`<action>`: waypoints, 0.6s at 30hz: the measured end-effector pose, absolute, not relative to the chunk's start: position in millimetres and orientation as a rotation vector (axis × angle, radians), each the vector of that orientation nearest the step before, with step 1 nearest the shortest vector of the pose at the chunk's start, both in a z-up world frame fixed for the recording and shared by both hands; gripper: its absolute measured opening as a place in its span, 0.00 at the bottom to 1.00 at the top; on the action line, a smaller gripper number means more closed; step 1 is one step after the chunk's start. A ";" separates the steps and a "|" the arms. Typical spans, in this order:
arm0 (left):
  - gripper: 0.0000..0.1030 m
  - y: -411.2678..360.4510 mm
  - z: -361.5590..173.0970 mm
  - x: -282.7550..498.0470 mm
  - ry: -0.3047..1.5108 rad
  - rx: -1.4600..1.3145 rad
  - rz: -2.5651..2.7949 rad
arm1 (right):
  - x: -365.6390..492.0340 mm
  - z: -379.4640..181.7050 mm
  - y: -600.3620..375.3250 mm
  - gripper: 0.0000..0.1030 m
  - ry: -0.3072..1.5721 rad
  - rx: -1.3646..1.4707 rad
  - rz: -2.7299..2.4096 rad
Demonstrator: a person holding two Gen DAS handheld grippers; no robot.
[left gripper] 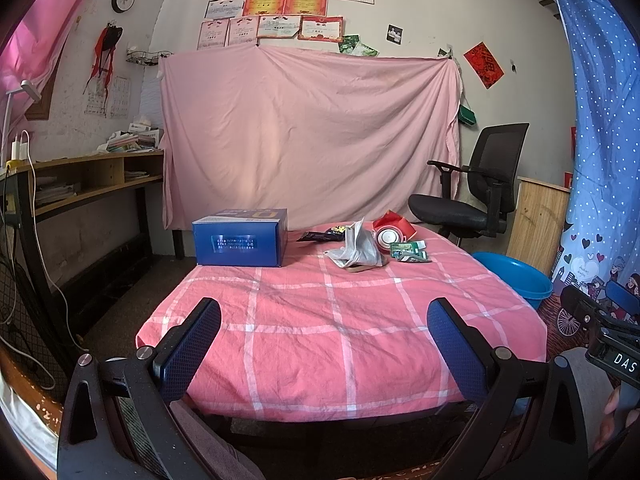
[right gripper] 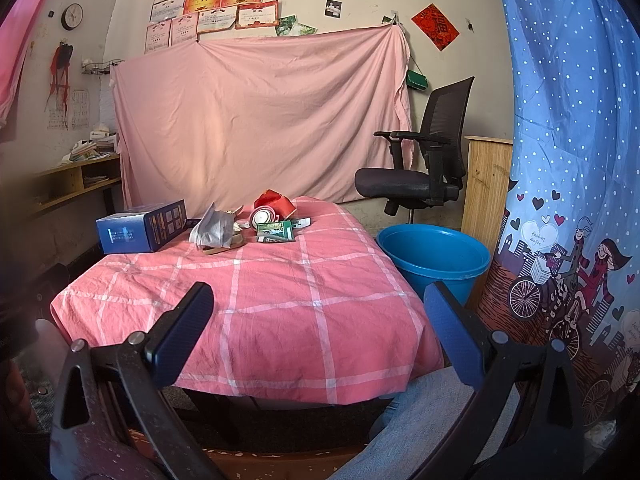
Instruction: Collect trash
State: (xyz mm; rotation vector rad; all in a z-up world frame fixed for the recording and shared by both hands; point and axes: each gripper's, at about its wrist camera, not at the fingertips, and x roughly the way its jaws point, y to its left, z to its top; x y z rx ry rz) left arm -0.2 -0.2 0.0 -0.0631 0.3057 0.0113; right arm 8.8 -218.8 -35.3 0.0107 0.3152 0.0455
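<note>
Lying in a loose heap at the far end of the table, upper middle of both frames, the trash [left gripper: 374,242] is untouched: a crumpled grey bag [right gripper: 213,227], a red wrapper [right gripper: 276,201] around a round white tin [right gripper: 262,216], a green packet [right gripper: 276,231] and a dark wrapper [left gripper: 320,235], all touching or just beside one another. A blue box [left gripper: 241,240] stands just to the left of the heap on the pink checked cloth [left gripper: 320,340]. A blue bucket [right gripper: 434,254] sits on the floor beside the table's right edge, at centre right of the right wrist view, and looks like the place for the rubbish

Nothing is collected yet, so this reads as the start: the reach toward the first piece. The next move likely calls for carrying one tool forward across the cloth to the heap

The left gripper [left gripper: 324,336] and the right gripper [right gripper: 320,328] both hover low at the near edge of the table, level and pointing forward, fingers spread wide apart and holding nothing
</note>
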 end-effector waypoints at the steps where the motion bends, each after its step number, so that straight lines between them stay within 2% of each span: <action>1: 0.98 -0.2 0.0 -0.2 0.306 -0.063 0.011 | 9.0 -35.7 -218.5 1.00 0.315 0.010 0.045; 18: 0.98 -0.1 2.7 1.1 0.302 -0.060 0.011 | 9.0 -35.8 -218.5 1.00 0.314 0.013 0.046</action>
